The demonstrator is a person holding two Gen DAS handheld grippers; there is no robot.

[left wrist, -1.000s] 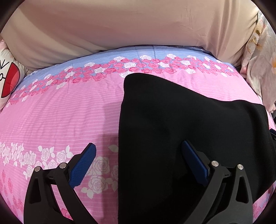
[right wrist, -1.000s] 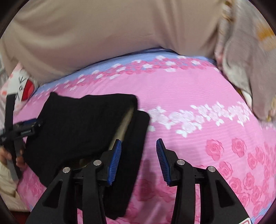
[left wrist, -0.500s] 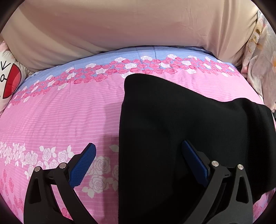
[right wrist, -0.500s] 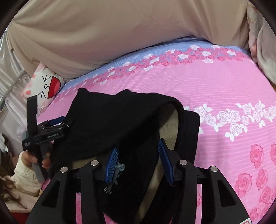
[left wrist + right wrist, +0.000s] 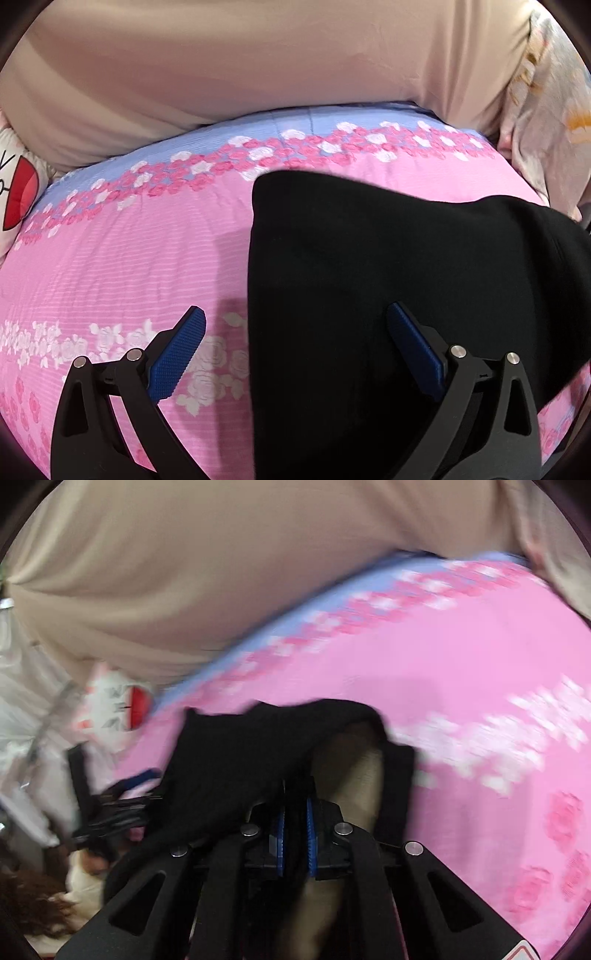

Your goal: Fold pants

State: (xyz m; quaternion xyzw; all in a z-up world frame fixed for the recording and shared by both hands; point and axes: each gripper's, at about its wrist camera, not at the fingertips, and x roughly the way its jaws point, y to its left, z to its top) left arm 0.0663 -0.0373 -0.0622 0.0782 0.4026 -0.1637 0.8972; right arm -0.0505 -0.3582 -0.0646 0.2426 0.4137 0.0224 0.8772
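Clearly the black pants [image 5: 406, 295] are soft and limp: they drape over the pink rose-print bedspread [image 5: 122, 266] in a thick folded slab, light enough for one pinch to lift a layer but sure to sag and slide wherever they are unsupported. A paler beige lining [image 5: 354, 771] shows inside the opening at the right side, so the layers can part and only one may get caught. I judge the best hold to be on a hem or band edge, through all layers, near a corner.

The pants lie on the right half of the bed in the left wrist view, their far edge short of the blue band of roses. The left gripper [image 5: 295, 350] hovers with jaws wide, straddling the left edge of the cloth, its pads pressing on nothing. The right gripper [image 5: 294, 830] is closing, its blue pads drawn in to a narrow slit with black fabric pinched between them.

Compared with a second ago, the right gripper has gone from jaws spread beside the pants, over bare bedspread, to sitting over the cloth and clamping it. The left gripper has barely shifted.
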